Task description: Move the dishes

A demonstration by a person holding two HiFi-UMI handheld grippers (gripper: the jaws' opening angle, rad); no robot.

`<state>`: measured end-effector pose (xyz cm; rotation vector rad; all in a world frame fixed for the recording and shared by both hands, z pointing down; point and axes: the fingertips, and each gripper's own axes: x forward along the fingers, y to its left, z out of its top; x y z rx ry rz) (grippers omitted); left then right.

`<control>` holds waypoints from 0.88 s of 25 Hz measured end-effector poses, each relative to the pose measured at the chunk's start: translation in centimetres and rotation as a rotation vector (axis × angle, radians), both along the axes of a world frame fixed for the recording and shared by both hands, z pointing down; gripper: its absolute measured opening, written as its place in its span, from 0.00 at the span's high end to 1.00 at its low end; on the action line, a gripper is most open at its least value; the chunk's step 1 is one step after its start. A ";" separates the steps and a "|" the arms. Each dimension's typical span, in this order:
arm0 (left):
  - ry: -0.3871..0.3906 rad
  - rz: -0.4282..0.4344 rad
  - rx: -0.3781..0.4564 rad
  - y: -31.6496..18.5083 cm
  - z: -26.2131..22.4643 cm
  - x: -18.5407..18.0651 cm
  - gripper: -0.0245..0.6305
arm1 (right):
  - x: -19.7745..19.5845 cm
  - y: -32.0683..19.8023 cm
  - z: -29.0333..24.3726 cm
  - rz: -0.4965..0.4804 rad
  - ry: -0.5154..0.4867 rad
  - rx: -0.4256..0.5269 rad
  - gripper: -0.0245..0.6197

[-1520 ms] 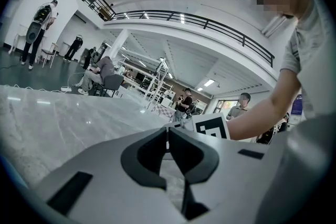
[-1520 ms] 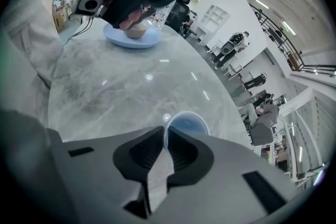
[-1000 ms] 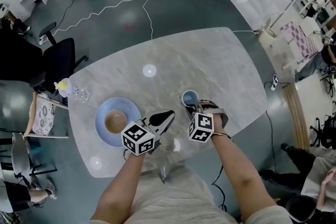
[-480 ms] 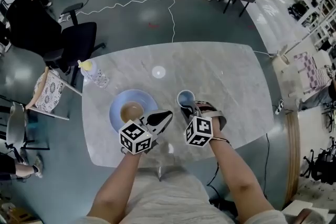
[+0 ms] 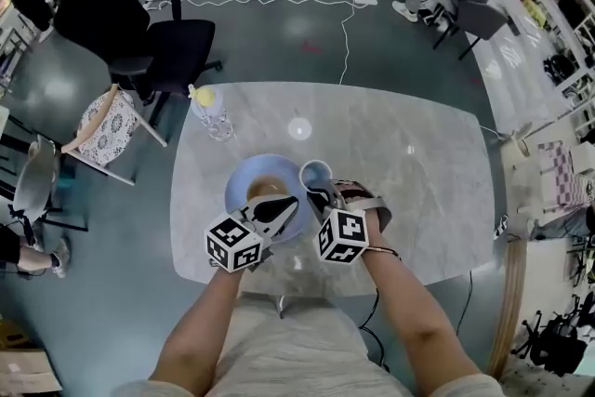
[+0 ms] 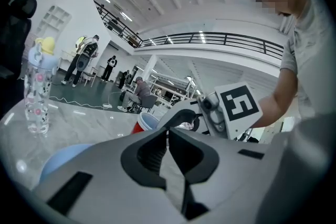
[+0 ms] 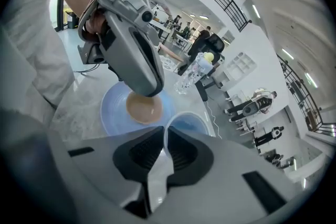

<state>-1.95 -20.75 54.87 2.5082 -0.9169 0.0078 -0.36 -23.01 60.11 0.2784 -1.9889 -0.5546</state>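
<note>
The cup [image 5: 314, 173] stands at the near middle of the table [image 5: 418, 163], right against the far right edge of the plate [image 5: 240, 191]. The right gripper [image 5: 321, 193] is clamped on the cup's near rim. In the right gripper view the thin rim runs straight down between the two closed jaws of the right gripper [image 7: 165, 131], and the cup [image 7: 186, 126] shows only its blue inside. No view shows whether its base rests on the table.

On the plate [image 7: 113, 107] sits a small bowl [image 7: 143, 109], tan inside. Whether that is its own colour or something in it cannot be told.

The left gripper [image 5: 293, 203] hangs over the near right part of the plate with its tip just short of the bowl [image 5: 263, 189]. Its jaws are together with nothing between them, and only the tabletop shows behind the left gripper [image 6: 168, 131].

The left gripper view alone shows that the cup [image 6: 145, 122] is red outside, and it catches a slice of the plate [image 6: 63, 157] low at the left. The right gripper view shows the left gripper [image 7: 149, 89] poised right above the bowl.

A clear water bottle [image 5: 209, 112] with a yellow cap stands at the table's far left corner, well apart from the dishes. It is upright in the left gripper view [image 6: 39, 86].
</note>
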 end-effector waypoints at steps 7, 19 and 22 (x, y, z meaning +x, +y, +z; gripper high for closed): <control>0.002 -0.071 -0.024 0.8 0.9 -5.1 0.93 | -5.6 1.7 1.1 -0.087 0.001 -0.038 0.90; -0.005 -0.119 -0.059 1.5 2.4 -9.9 0.93 | -9.5 4.1 5.4 -0.131 0.055 -0.125 0.90; -0.006 -0.123 -0.067 1.5 2.7 -10.5 0.93 | -9.8 4.4 6.2 -0.133 0.065 -0.141 0.90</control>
